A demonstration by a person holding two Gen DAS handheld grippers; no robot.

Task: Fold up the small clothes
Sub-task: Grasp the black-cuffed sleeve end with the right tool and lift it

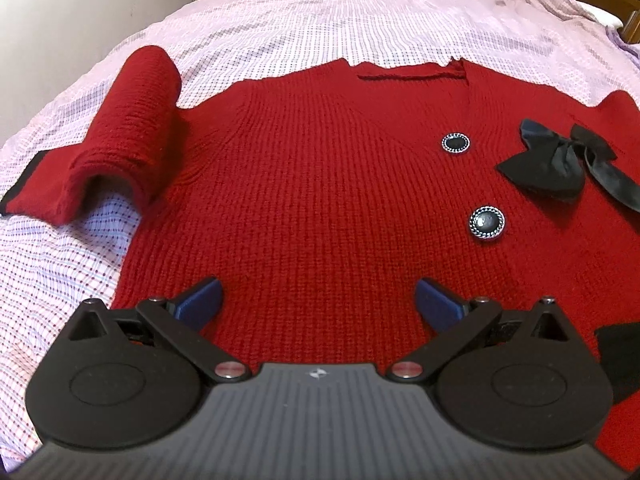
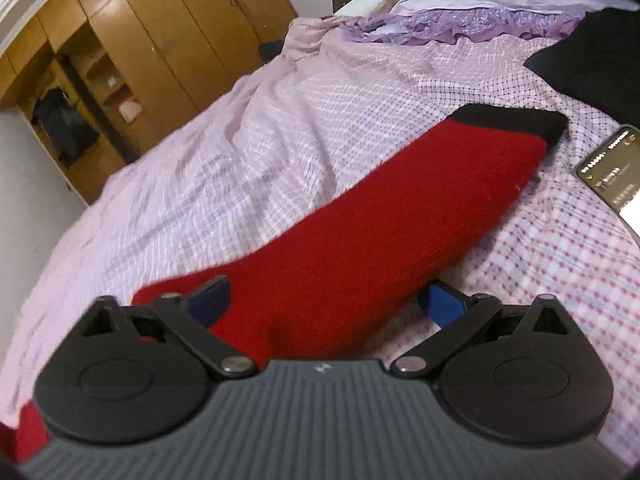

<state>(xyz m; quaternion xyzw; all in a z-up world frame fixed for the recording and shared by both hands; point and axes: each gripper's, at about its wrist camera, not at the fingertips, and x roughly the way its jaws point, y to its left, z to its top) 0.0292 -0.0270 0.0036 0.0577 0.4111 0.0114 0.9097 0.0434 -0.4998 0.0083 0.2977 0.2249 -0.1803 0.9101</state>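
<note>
1. Lying front-up on the bed sheet (image 1: 280, 36), a red knit cardigan (image 1: 304, 184) fills the mid of the left wrist view; hem edge is hidden under the gripper body.
2. Two round dark buttons (image 1: 486, 222) run down its front, w/ a black bow (image 1: 560, 160) just beside them; bow's ribbon tail is cut off at the frame's right edge.
3. One sleeve (image 1: 120, 128) is bent over on itself near the sheet's left edge, its black cuff only partly visible.
4. Other sleeve (image 2: 400, 216) stretches out flat twd the bed's pillow end, ending in a black cuff (image 2: 516, 120).
5. Left gripper (image 1: 319, 300) hovers over the cardigan's lower body, fingers spread wide, nothing between them.
6. Right gripper (image 2: 324, 300) is spread too, straddling the sleeve's base; can't tell if pads touch the fabric (view is blurry).
7. A phone (image 2: 616, 176), screen lit, lies near the sheet's right edge, partly cut off.
8. Purple ruffled pillow (image 2: 460, 20) at the bed's far end; wooden wardrobe (image 2: 140, 52) behind, one compartment open, contents too blurred to id.
</note>
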